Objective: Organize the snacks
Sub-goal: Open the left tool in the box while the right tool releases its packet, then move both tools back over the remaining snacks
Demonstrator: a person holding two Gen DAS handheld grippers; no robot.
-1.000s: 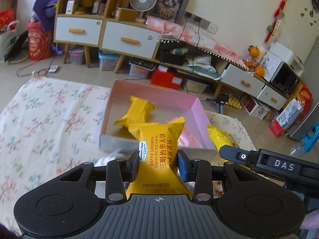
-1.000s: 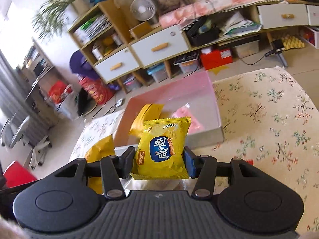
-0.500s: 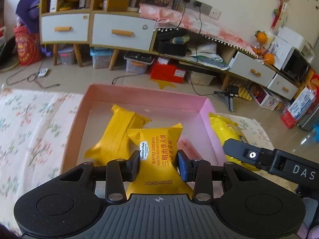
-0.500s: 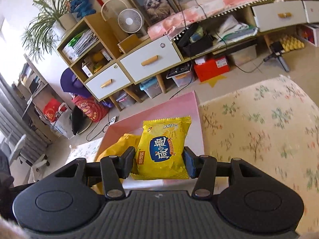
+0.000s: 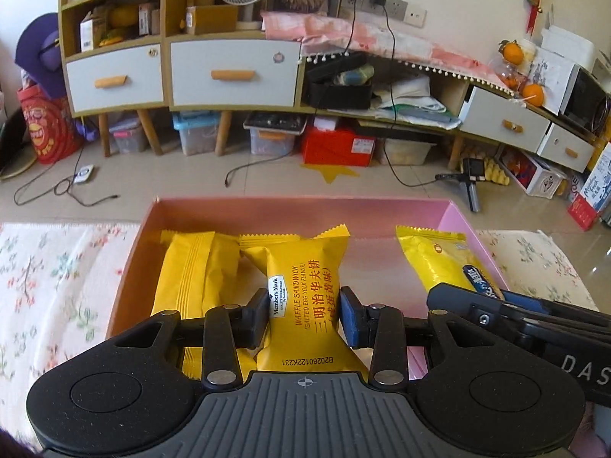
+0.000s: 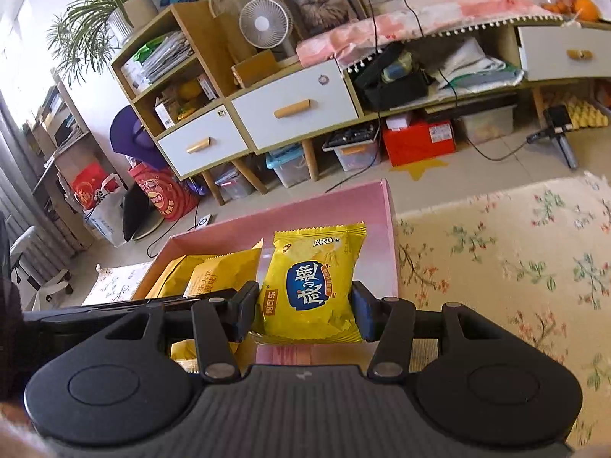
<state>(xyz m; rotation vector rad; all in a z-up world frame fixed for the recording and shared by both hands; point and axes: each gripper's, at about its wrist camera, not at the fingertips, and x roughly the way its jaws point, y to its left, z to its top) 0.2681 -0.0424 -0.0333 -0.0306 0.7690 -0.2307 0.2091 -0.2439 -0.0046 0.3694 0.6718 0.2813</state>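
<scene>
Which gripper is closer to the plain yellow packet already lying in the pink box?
Left. The left gripper, shut on its waffle sandwich packet, sits right beside the plain yellow packet. The right gripper holds its chip packet toward the pink box's opposite side.

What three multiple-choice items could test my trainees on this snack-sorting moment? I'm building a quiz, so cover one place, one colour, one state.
1. Where does the plain yellow packet lie?
A. inside the box
B. on the floor
C. on the shelf

2. What colour is the box?
A. green
B. pink
C. blue

3. How are the left tongs?
A. wide open, empty
B. gripping a fan
C. clamped on the waffle sandwich packet

Answers:
1 A, it rests within the box walls.
2 B, its walls are pink in both views.
3 C, both pads press the packet's sides; the right tongs likewise pinch a yellow biscuit packet.
</scene>
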